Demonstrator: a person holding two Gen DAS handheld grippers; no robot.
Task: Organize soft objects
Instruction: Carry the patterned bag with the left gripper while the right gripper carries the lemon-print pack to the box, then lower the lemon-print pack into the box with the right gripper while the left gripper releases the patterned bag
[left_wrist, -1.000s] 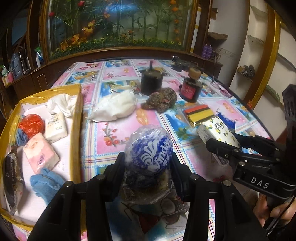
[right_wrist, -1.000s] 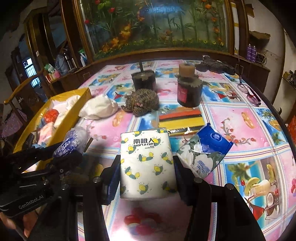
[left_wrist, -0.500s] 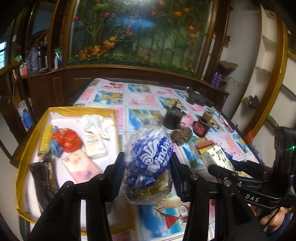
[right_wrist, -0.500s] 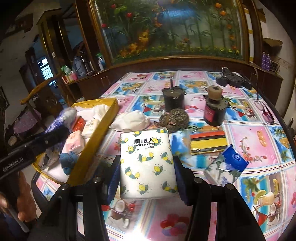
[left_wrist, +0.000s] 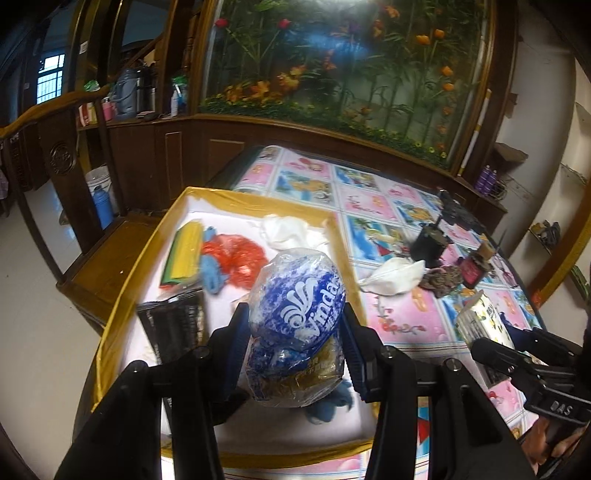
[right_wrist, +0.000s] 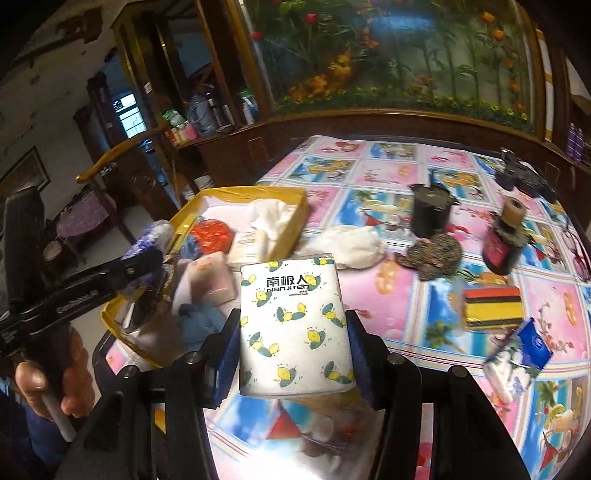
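My left gripper (left_wrist: 293, 326) is shut on a blue-and-white Vinda tissue bag (left_wrist: 295, 306) and holds it in the air over the gold-rimmed box (left_wrist: 122, 295). In the right wrist view that same gripper (right_wrist: 147, 254) shows at the left, above the box (right_wrist: 299, 218). My right gripper (right_wrist: 293, 339) is shut on a white lemon-print tissue pack (right_wrist: 293, 325), raised over the table just right of the box. The box holds a red bag (left_wrist: 236, 256), a yellow sponge (left_wrist: 183, 253), a white cloth (left_wrist: 284, 230), a dark pouch (left_wrist: 173, 321) and blue cloth pieces.
On the patterned tablecloth (right_wrist: 388, 173) lie a white bag (right_wrist: 351, 245), a brown scrubber (right_wrist: 436, 254), a striped sponge (right_wrist: 491, 308) and a blue-white tissue packet (right_wrist: 517, 358). A black pot (right_wrist: 430, 210) and a dark bottle (right_wrist: 504, 247) stand behind. A hand (right_wrist: 55, 373) grips the left handle.
Both grippers have risen and swung left with their loads. The Vinda bag has gone from over the tablecloth to over the box, and the lemon pack has come closer to the box.
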